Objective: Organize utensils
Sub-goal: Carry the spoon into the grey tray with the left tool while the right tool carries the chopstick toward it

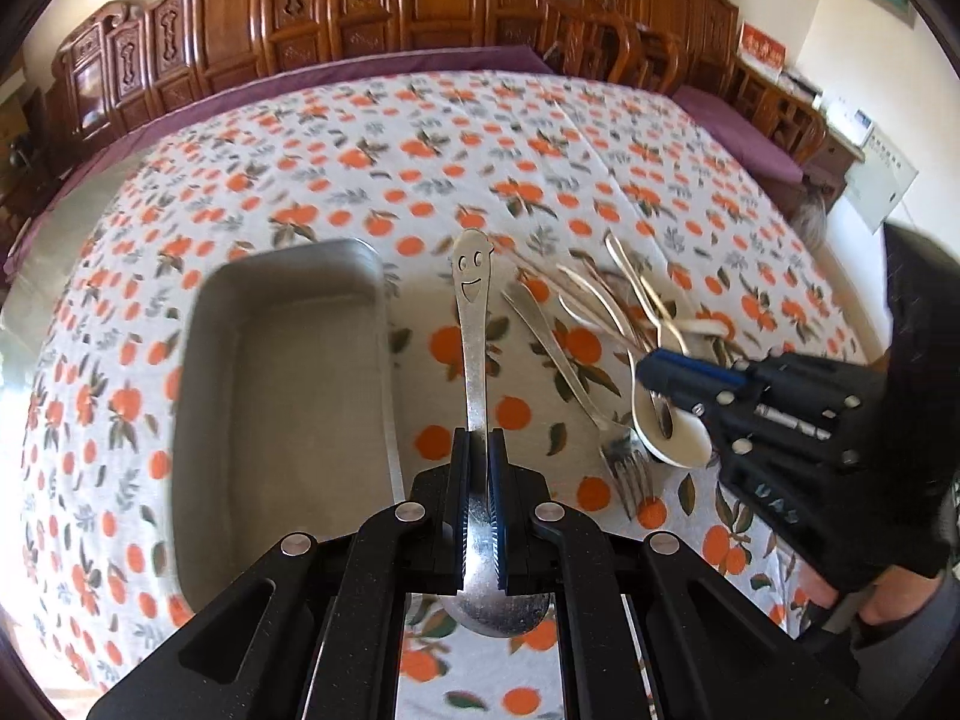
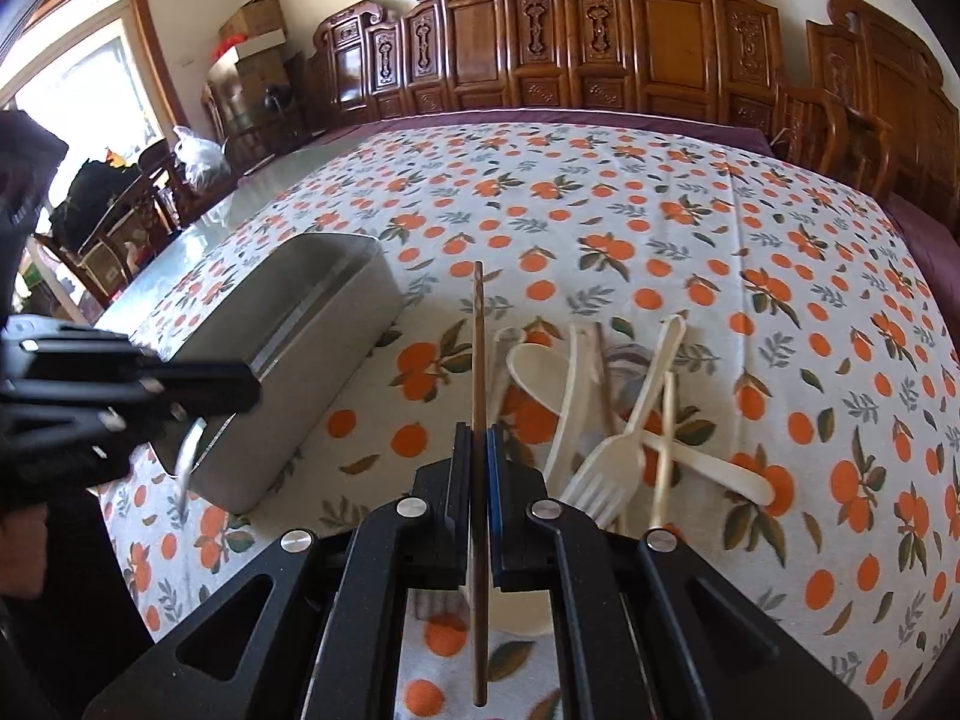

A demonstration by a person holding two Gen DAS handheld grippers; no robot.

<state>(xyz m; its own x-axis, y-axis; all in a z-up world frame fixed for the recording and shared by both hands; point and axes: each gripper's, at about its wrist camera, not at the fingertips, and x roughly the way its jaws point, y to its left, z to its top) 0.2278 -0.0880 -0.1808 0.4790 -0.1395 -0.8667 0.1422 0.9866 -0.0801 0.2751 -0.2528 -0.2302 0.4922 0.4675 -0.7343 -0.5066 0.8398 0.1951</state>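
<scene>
Left gripper [image 1: 478,450] clamped tight on a steel spoon [image 1: 470,324], pinching the neck just above the bowl. Shiny metal, slim handle pointing away toward the far side of the table, widening at its end into a cut-out smiley face with two eyes and a grin. Bowl tucked back under the jaws, lifted clear of the tablecloth [image 1: 420,138]. Just left of it, a grey rectangular tray [image 1: 210,324], rounded corners, nothing visible inside.

Right gripper [image 2: 478,441] squeezed shut on a thin brown chopstick [image 2: 477,324], gripped partway along, tip running straight ahead, tail sticking out behind the jaws. Held above the cloth, right beside the heap.

Heap of utensils to the right of the tray, on the white cloth with orange fruit print: a cream plastic fork [image 2: 606,474], cream plastic spoons [image 2: 534,363] crossing one another, a second brown stick half buried among them. From the left wrist view, a steel fork [image 1: 627,468] lying tines toward the camera, with several metal handles fanned out blurred behind it. Carved wooden furniture [image 2: 540,42] along the far edge.
</scene>
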